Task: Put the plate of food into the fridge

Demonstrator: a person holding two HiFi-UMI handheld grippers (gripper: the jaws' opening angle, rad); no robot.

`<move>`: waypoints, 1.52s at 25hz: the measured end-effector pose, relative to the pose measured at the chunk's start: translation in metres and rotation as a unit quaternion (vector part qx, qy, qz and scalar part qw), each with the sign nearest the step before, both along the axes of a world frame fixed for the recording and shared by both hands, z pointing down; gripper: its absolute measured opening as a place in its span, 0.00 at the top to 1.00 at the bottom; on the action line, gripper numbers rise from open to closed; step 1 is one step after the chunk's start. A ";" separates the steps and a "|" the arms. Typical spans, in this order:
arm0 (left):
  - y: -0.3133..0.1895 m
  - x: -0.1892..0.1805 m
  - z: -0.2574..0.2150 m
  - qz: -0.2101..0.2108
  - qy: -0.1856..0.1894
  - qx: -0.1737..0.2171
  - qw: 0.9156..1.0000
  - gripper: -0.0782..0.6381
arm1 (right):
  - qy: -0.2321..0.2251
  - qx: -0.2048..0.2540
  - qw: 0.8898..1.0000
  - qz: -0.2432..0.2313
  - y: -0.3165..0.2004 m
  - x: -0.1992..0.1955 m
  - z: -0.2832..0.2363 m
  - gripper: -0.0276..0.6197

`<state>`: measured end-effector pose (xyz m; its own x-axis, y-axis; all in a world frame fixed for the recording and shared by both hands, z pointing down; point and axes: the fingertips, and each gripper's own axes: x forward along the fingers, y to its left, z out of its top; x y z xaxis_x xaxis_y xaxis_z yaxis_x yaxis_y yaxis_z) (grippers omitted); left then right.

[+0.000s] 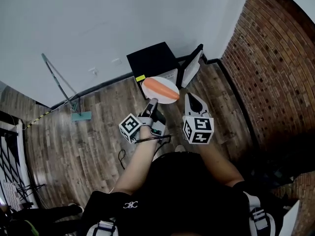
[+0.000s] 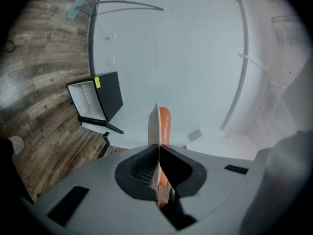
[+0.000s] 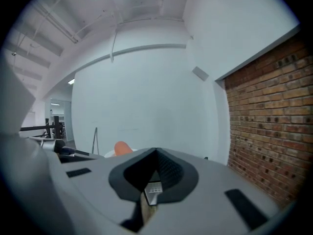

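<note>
A white plate point(image 1: 162, 93) carrying a long orange piece of food point(image 1: 160, 87) hangs in the air just in front of a small black fridge point(image 1: 152, 59). The fridge door point(image 1: 192, 67) stands open to the right. My left gripper point(image 1: 151, 102) is shut on the plate's near rim. In the left gripper view the plate point(image 2: 153, 125) shows edge-on between the closed jaws of the left gripper point(image 2: 157, 146), with the food point(image 2: 165, 124) beside it and the fridge point(image 2: 96, 99) at the left. My right gripper point(image 1: 189, 96) hovers shut and holds nothing, right of the plate.
The fridge stands on a wooden floor against a white wall. A brick wall point(image 1: 275, 58) closes off the right side. A long-handled mop point(image 1: 61, 85) leans on the wall at the left. A cable point(image 1: 122, 156) lies on the floor by the person's feet.
</note>
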<state>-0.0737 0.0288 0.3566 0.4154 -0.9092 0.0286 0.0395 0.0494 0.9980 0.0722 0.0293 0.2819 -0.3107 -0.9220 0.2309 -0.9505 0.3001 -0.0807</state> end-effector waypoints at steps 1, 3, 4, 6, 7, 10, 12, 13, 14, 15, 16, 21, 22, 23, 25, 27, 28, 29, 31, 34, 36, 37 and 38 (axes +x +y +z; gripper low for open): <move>-0.008 0.006 0.002 -0.003 0.001 -0.002 1.000 0.87 | -0.001 -0.001 1.000 -0.005 -0.010 0.005 0.001 0.94; -0.023 0.018 0.006 -0.010 0.006 -0.006 1.000 0.87 | -0.001 -0.002 1.000 -0.015 -0.029 0.014 0.003 0.94; -0.029 0.024 0.008 -0.015 0.010 -0.008 1.000 0.87 | -0.001 -0.003 1.000 -0.020 -0.037 0.019 0.005 0.94; -0.039 0.037 0.010 -0.023 0.015 -0.015 1.000 0.87 | -0.003 -0.008 1.000 -0.027 -0.051 0.030 0.010 0.94; -0.043 0.042 0.013 -0.026 0.015 -0.018 0.999 0.87 | -0.006 -0.012 1.000 -0.028 -0.057 0.035 0.013 0.94; -0.052 0.052 0.016 -0.030 0.017 -0.019 0.999 0.87 | -0.015 -0.027 0.999 -0.032 -0.073 0.044 0.024 0.94; -0.058 0.051 0.019 -0.034 0.017 -0.020 0.999 0.87 | -0.016 -0.033 0.999 -0.039 -0.080 0.042 0.029 0.94; -0.061 0.049 0.022 -0.038 0.015 -0.023 0.999 0.87 | -0.015 -0.035 0.998 -0.043 -0.082 0.041 0.032 0.94; -0.065 0.047 0.024 -0.043 0.016 -0.026 0.999 0.87 | -0.014 -0.037 0.998 -0.046 -0.085 0.040 0.034 0.94; -0.069 0.045 0.025 -0.047 0.019 -0.028 0.998 0.87 | -0.014 -0.040 0.998 -0.049 -0.089 0.039 0.037 0.94; -0.074 0.043 0.025 -0.052 0.023 -0.028 0.998 0.87 | -0.014 -0.042 0.998 -0.050 -0.094 0.038 0.038 0.94; -0.104 0.039 0.032 -0.052 0.033 -0.022 0.998 0.87 | -0.016 -0.049 0.998 -0.041 -0.124 0.041 0.042 0.94; -0.113 0.039 0.034 -0.048 0.034 -0.023 0.998 0.87 | -0.015 -0.050 0.998 -0.039 -0.132 0.041 0.043 0.94; -0.123 0.039 0.036 -0.044 0.034 -0.025 0.998 0.87 | -0.011 -0.049 0.998 -0.039 -0.141 0.040 0.043 0.94; -0.147 0.037 0.038 -0.035 0.031 -0.029 0.998 0.87 | -0.002 -0.048 0.998 -0.039 -0.160 0.034 0.042 0.94; -0.175 0.032 0.036 -0.026 0.026 -0.026 0.999 0.87 | 0.004 -0.043 0.998 -0.036 -0.182 0.027 0.036 0.94; -0.189 0.028 0.035 -0.021 0.023 -0.023 0.999 0.87 | 0.005 -0.039 0.999 -0.033 -0.193 0.023 0.032 0.94; -0.201 0.024 0.035 -0.016 0.021 -0.019 0.999 0.87 | 0.007 -0.035 0.999 -0.030 -0.203 0.018 0.028 0.94; -0.222 0.015 0.034 -0.011 0.023 -0.012 1.000 0.87 | 0.009 -0.033 0.999 -0.025 -0.222 0.010 0.025 0.94; -0.247 0.007 0.029 -0.009 0.042 -0.008 0.999 0.87 | 0.017 -0.040 0.999 -0.025 -0.243 -0.005 0.028 0.94; -0.259 0.001 0.032 -0.005 0.048 -0.008 0.999 0.87 | 0.027 -0.049 0.998 -0.026 -0.253 -0.015 0.034 0.94; -0.264 -0.002 0.035 -0.003 0.050 -0.009 0.999 0.87 | 0.034 -0.053 0.998 -0.027 -0.258 -0.019 0.037 0.94; -0.268 -0.004 0.040 -0.001 0.051 -0.010 0.999 0.87 | 0.040 -0.057 0.997 -0.028 -0.263 -0.023 0.040 0.94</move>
